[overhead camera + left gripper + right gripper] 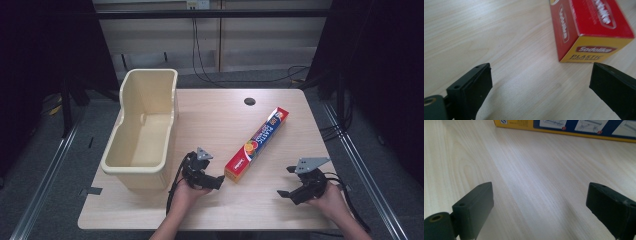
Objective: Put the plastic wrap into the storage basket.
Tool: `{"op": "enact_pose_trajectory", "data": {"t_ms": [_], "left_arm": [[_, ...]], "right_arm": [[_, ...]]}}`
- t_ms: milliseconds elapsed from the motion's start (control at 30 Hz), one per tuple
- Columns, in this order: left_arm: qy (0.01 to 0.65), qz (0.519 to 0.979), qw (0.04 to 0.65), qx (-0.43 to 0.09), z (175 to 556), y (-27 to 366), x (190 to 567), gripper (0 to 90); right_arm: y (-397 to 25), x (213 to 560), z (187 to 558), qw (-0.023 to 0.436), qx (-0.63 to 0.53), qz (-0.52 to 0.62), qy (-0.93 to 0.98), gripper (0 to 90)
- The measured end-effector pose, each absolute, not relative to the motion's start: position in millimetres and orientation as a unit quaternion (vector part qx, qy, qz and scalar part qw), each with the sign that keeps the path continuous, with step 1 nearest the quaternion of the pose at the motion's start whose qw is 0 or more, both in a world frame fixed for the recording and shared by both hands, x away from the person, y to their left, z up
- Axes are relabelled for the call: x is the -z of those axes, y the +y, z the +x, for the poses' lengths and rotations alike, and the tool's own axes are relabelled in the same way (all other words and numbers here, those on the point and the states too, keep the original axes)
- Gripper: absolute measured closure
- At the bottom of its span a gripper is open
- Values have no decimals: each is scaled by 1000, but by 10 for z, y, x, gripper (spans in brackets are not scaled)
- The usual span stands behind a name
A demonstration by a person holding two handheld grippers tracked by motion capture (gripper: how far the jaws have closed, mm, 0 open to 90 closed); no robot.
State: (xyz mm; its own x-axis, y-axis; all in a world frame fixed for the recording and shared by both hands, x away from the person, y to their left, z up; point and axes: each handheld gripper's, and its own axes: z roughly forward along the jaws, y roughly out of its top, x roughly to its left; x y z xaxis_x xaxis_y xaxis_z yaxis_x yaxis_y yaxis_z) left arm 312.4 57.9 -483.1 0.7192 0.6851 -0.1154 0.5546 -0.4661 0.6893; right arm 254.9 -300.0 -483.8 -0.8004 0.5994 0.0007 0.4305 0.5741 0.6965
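Plastic-wrap box: the long red and yellow cardboard box (257, 146) lies flat on the counter, slanting from near my left tool up and away to the right; its near yellow end, printed "Sodolika", faces me in the left gripper view (596, 51).
Bin: a cream plastic tub with tall walls (144, 131) sits at the far left of my light wooden counter (235, 210), its near rim just beside my left hand; I see nothing inside it.
Left tool: my left tool (218, 181) is held low over the counter, just short of the box's near end and not touching it. Its two black jaws stand wide apart with only bare wood between them in the left gripper view (539, 85); the box end lies ahead, toward the right jaw.
Box position: it is between my two tools, much closer to the left one, right of the tub and apart from it.
Counter hole: a small dark round hole (249, 101) shows in the wood at the far side, left of the box's far end.
Right tool: my right tool (286, 182) hangs over the near right part of the counter, well apart from the box. Its jaws are spread wide and hold nothing; in the right gripper view (539, 202) the box's yellow and blue side (574, 126) runs along the top edge, far ahead.
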Motion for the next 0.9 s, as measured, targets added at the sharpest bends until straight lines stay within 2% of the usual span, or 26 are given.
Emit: {"op": "enact_pose_trajectory", "data": {"t_ms": [233,267,333,400,467,900], "left_arm": [[334,858,383,-74,3129,586,4660,59],[345,856,377,-78,3148,574,4616,18],[337,856,388,-65,3166,575,4588,90],[343,858,378,-65,3197,551,4573,35],[340,861,374,-53,3225,534,4564,61],[380,848,368,1,3518,285,4470,48]], "right_arm": [[-2998,4753,2493,122,-366,294,875,83],[-3001,4750,2493,118,-372,295,872,85],[-3004,4748,2491,118,-370,299,872,84],[-3007,4744,2489,113,-373,300,871,86],[-3012,4736,2486,114,-374,302,869,87],[-3035,4710,2484,112,-383,303,866,95]]}}
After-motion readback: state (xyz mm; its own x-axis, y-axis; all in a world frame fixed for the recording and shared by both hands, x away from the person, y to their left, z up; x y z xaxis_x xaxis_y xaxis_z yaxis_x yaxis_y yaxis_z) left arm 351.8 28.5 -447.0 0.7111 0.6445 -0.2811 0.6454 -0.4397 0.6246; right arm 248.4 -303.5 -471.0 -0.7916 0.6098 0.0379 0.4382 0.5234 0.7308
